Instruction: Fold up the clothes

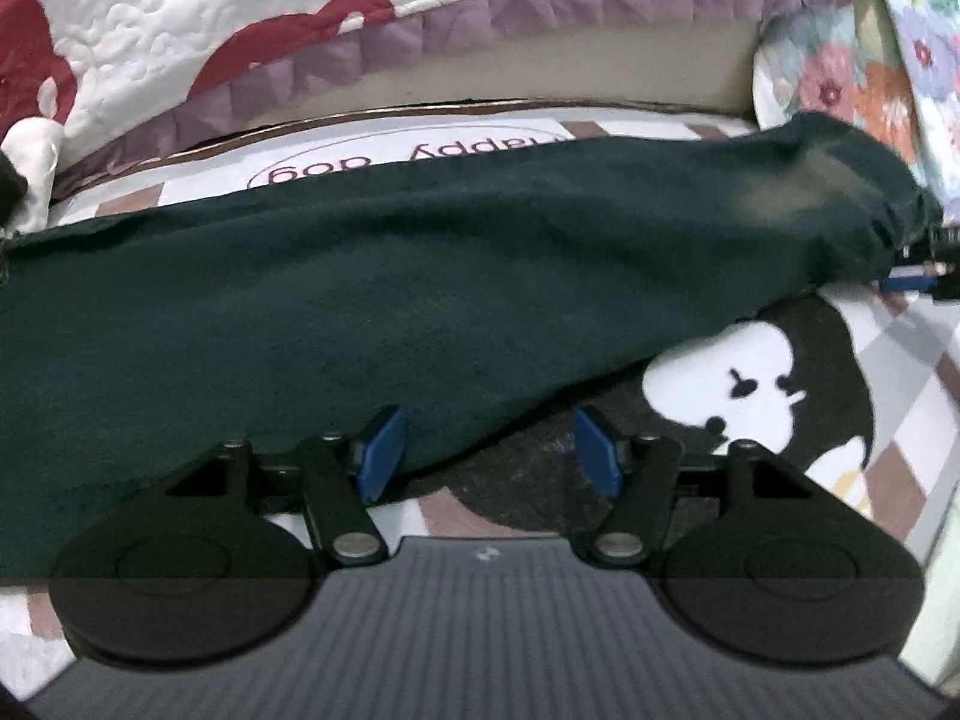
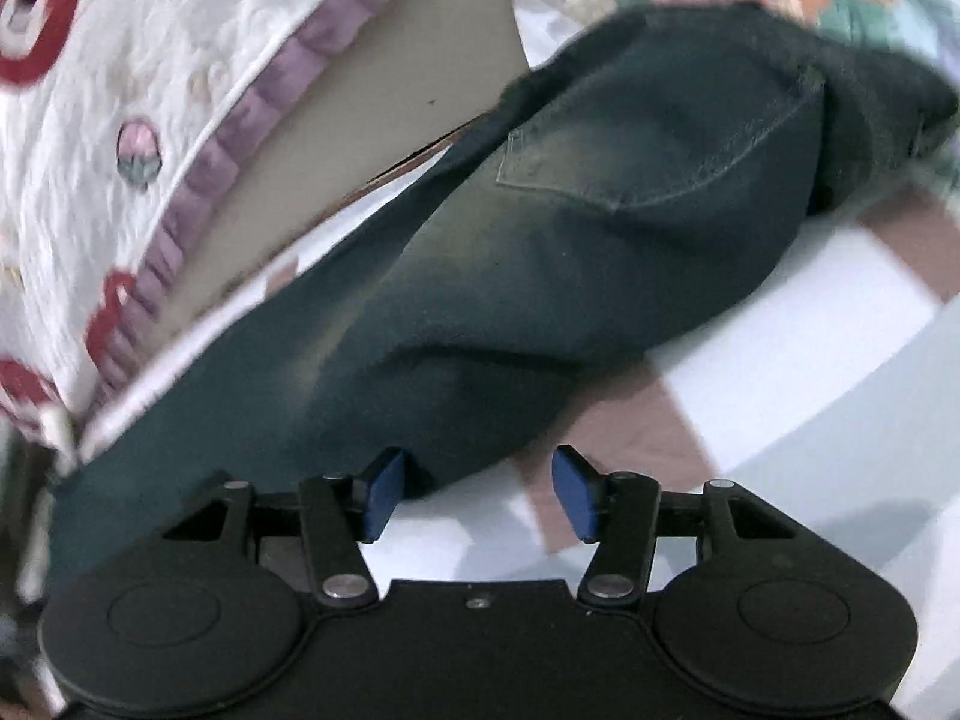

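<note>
The dark green trousers [image 1: 372, 288] lie stretched in a long band across a patterned blanket [image 1: 936, 396] printed with a cartoon dog and checks, apparently already doubled leg on leg, which would explain the narrow shape and the single clean lower edge. In the right wrist view a back pocket [image 2: 654, 162] with pale stitching faces up near the far, bunched end, so the seat and waistband [image 1: 894, 222] are likely there, while the leg part runs off to the other side. That flat, lengthwise lie suits a further fold across the length. The left claw [image 1: 489, 456] hangs over the near edge of the cloth with its blue pads [image 1: 381, 456] standing apart; the hem line passes between them, but neither pad presses on the fabric, so nothing is held. The right claw [image 2: 480, 495] is likewise spread, its left pad just at the rounded near edge of the trousers and its right pad over bare blanket; it grips nothing either. In the left view its tip [image 1: 912, 282] shows at the waistband end. Behind the trousers runs a quilted white cover [image 1: 198, 18] with red motifs and a purple frill, and a floral cushion [image 1: 840, 72] sits by the waistband end.
</note>
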The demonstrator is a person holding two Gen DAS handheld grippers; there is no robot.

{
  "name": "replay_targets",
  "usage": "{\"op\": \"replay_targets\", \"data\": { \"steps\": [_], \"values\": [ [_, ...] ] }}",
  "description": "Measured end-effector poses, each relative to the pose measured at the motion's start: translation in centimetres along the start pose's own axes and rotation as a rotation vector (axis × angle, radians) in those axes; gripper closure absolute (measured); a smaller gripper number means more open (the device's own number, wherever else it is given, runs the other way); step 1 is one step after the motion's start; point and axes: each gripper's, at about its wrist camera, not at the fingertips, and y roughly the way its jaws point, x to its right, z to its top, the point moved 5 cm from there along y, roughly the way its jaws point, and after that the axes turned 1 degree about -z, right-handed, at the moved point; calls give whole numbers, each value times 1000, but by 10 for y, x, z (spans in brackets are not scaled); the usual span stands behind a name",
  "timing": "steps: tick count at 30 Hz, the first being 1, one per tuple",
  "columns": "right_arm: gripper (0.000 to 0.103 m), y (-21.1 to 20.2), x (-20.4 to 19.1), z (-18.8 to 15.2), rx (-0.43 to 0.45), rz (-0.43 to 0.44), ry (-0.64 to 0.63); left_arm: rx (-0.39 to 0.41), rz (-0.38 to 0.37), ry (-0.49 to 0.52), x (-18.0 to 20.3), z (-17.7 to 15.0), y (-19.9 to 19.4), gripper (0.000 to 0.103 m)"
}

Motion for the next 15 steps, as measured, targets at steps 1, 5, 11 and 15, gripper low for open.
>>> {"op": "replay_targets", "data": {
  "steps": [1,5,11,15],
  "values": [
    [74,2,-7,2,17,28,-36,1,9,8,1,0,1,41],
    [96,3,-29,23,61,79,-96,21,21,24,1,1,-2,41],
    [97,3,-44,88,91,127,-14,41,15,111,8,4,-4,37],
    [98,31,-57,113,-16,12,-115,43,71,187,11,4,-2,37]
  ]
}}
